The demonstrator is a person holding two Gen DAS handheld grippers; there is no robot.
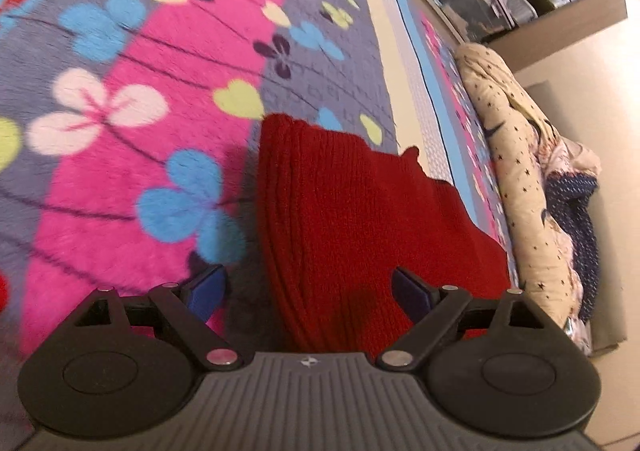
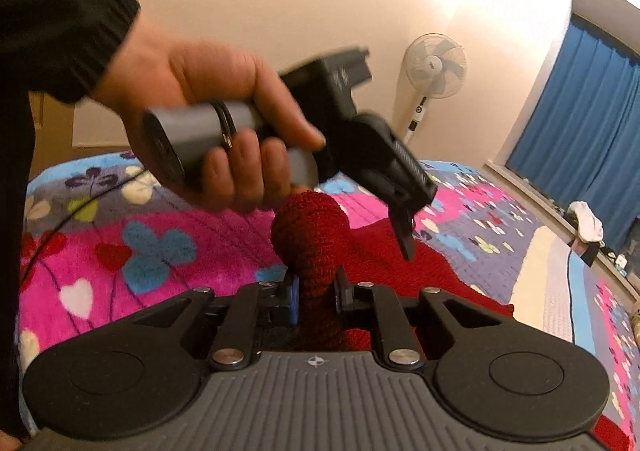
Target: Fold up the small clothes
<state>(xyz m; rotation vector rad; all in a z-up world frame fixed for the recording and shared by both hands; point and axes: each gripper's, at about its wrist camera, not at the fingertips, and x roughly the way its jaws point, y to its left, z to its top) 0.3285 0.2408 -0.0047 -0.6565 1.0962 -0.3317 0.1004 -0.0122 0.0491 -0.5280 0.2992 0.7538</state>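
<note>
- Right gripper (image 2: 316,293) pinches a bunched fold of the red knit (image 2: 308,227), which rises to 12 o'clock.
- Left gripper (image 1: 308,291) gapes wide, empty, over the knit.
- Knit lies on the floral blanket (image 1: 120,91).

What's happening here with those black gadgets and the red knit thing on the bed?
A person is folding a small red knit garment on a flowery blanket, using a hand-held gripper in each hand. The right gripper is shut on a bunched-up fold of the garment. The left gripper is open, poised just above the garment with nothing in it.
</note>
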